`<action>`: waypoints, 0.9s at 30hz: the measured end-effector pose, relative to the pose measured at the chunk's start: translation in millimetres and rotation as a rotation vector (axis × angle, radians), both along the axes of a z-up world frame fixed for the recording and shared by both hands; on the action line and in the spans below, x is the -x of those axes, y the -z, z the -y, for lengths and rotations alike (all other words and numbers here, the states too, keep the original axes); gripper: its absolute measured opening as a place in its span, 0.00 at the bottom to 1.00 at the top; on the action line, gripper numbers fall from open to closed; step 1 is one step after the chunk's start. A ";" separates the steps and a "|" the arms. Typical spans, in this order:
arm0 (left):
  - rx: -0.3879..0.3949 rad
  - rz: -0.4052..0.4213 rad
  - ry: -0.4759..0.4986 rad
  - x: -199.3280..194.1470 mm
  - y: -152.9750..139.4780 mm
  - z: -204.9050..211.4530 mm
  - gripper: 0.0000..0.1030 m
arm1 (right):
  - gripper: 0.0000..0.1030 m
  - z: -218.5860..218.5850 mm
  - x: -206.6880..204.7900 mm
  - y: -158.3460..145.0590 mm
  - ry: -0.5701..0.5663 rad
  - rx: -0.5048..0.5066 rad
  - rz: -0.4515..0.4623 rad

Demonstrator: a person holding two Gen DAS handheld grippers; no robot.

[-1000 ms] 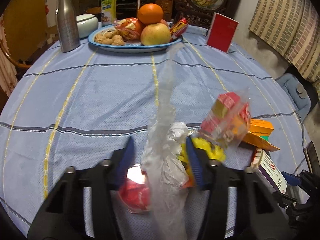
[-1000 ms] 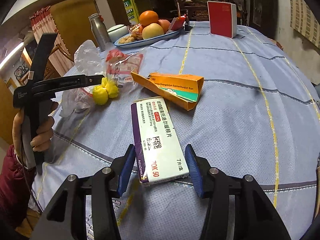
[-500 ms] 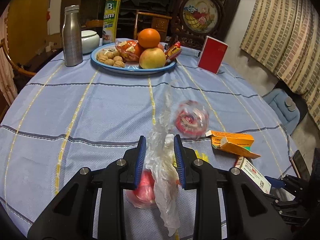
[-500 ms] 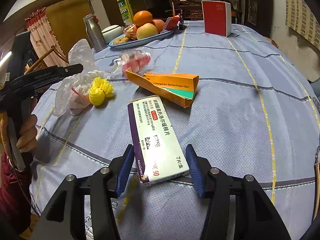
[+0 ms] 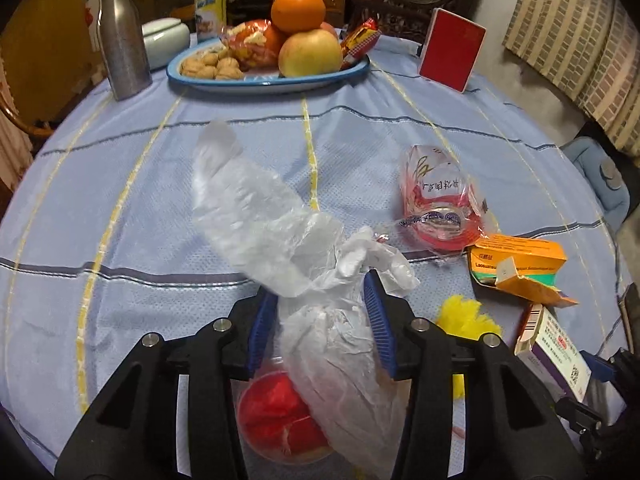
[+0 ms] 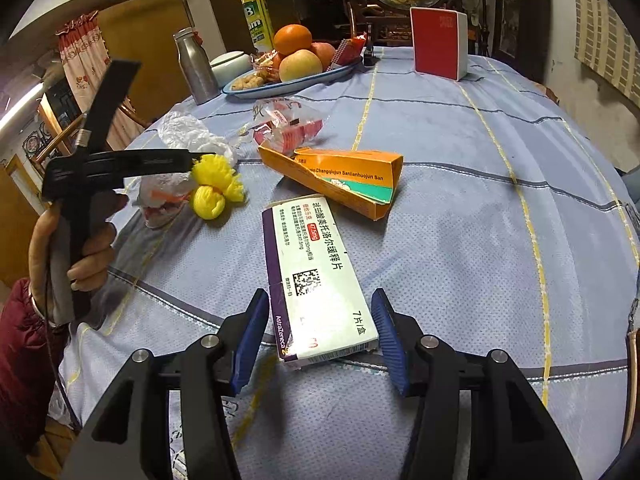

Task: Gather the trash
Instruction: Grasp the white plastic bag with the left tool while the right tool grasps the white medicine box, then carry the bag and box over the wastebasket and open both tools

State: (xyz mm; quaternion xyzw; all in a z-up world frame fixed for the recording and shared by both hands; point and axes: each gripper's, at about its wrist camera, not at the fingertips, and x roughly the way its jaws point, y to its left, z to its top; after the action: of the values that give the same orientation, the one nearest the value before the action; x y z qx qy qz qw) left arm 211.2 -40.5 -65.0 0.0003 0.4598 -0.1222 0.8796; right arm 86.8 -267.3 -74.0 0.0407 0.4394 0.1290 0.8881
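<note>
Table: a round table under a blue striped cloth [image 6: 460,208] fills the room's middle; the litter sits bunched toward the near edge.
Fruit plate: a blue-rimmed plate [image 5: 264,82] with an orange, apples and nuts stands at the far side, well apart from the litter, with a steel flask [image 5: 122,36] just beside it. I would not count either as trash.
Progress: as I judge it, collecting is barely begun. Every scrap I can see lies on the cloth; no bin or sack shows anywhere.
White medicine box: the white and purple medicine box [image 6: 316,280] lies flat, its near end between the right jaws.
Orange carton: the torn orange carton [image 6: 340,178] lies open just beyond that box.
Plastic bag: the crumpled clear plastic bag [image 5: 280,248] sprawls over a red-filled cup [image 5: 280,412], its knotted neck rising between the left jaws.
Snack wrapper: a clear red-printed wrapper [image 5: 436,200] rests near the carton.
Yellow pompom: a yellow tuft [image 6: 214,186] sits beside the bag.
Left gripper: the left gripper [image 5: 320,320] tilts steeply down at the bag; its jaws have just been opening, and the pads now stand off the plastic, so nothing is held.
Right gripper: the right gripper [image 6: 318,336] points down over the white box, jaws spread wider than it, gaps showing both sides.
Hand: the person's hand [image 6: 76,248] wraps the left tool's handle, a dark red sleeve below it.
</note>
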 end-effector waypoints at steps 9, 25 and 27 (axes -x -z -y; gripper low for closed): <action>0.088 0.112 0.041 17.8 -28.0 -4.5 0.19 | 0.49 -0.8 1.7 -0.3 -0.004 0.000 0.006; 0.247 0.226 0.038 70.0 -61.6 -21.0 0.19 | 0.47 7.6 25.4 -11.3 0.035 -0.044 0.062; 0.260 0.219 0.047 80.1 -62.8 -17.9 0.19 | 0.47 10.2 36.2 -16.3 0.040 -0.041 0.079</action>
State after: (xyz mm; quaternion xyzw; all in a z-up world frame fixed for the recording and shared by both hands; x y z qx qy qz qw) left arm 131.0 -22.6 -2.2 -0.0895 0.3411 -0.2006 0.9140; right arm 50.6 -277.5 -57.7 0.0626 0.4002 0.1217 0.9062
